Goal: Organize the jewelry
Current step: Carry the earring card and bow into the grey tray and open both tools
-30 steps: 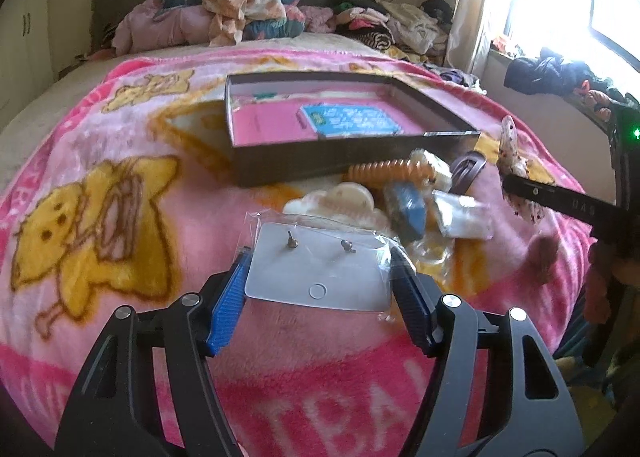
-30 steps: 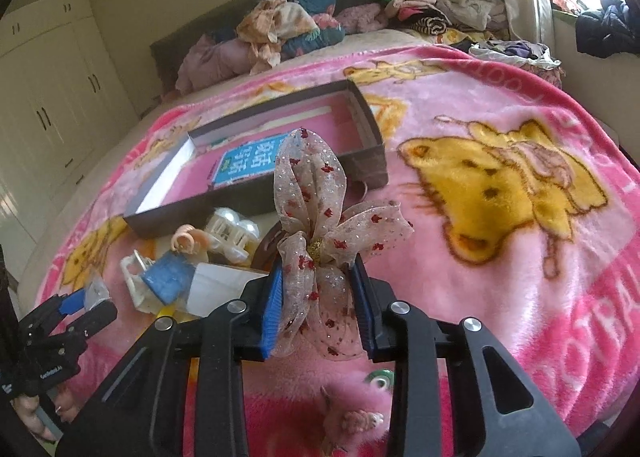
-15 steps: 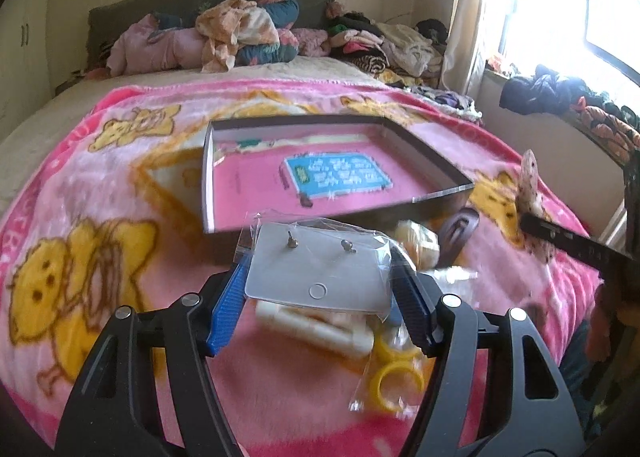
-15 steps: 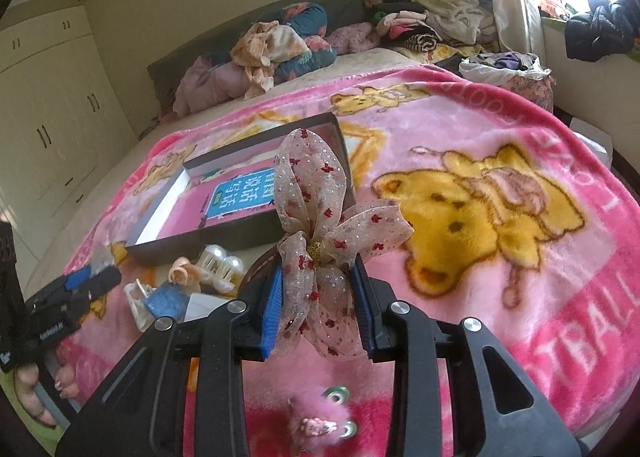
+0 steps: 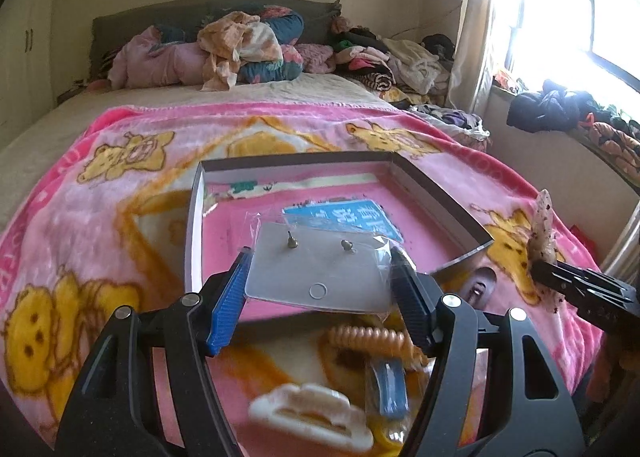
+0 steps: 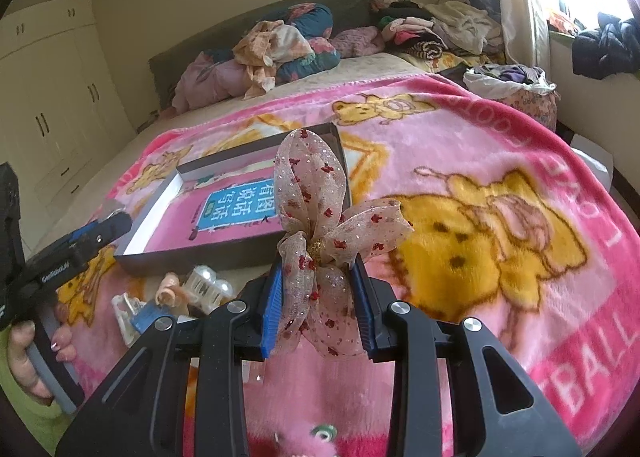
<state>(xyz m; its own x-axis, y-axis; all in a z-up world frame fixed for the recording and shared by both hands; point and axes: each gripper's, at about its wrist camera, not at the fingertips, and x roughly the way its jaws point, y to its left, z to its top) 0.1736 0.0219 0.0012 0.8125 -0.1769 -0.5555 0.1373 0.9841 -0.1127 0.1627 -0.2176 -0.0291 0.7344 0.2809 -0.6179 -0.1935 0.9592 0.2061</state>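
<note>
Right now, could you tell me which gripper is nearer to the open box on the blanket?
Left. The left gripper, holding the earring card, sits over the box's near edge. The right gripper, holding the bow, is short of it.

A bed (image 5: 48,125) under a pink bear-print blanket (image 6: 500,185) carries an open shallow box (image 6: 160,213), scattered hair accessories (image 6: 192,289) and piled clothes (image 5: 240,45).

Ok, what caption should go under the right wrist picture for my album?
Right hand-held gripper holds a sparkly ribbon bow near the open box.
</note>
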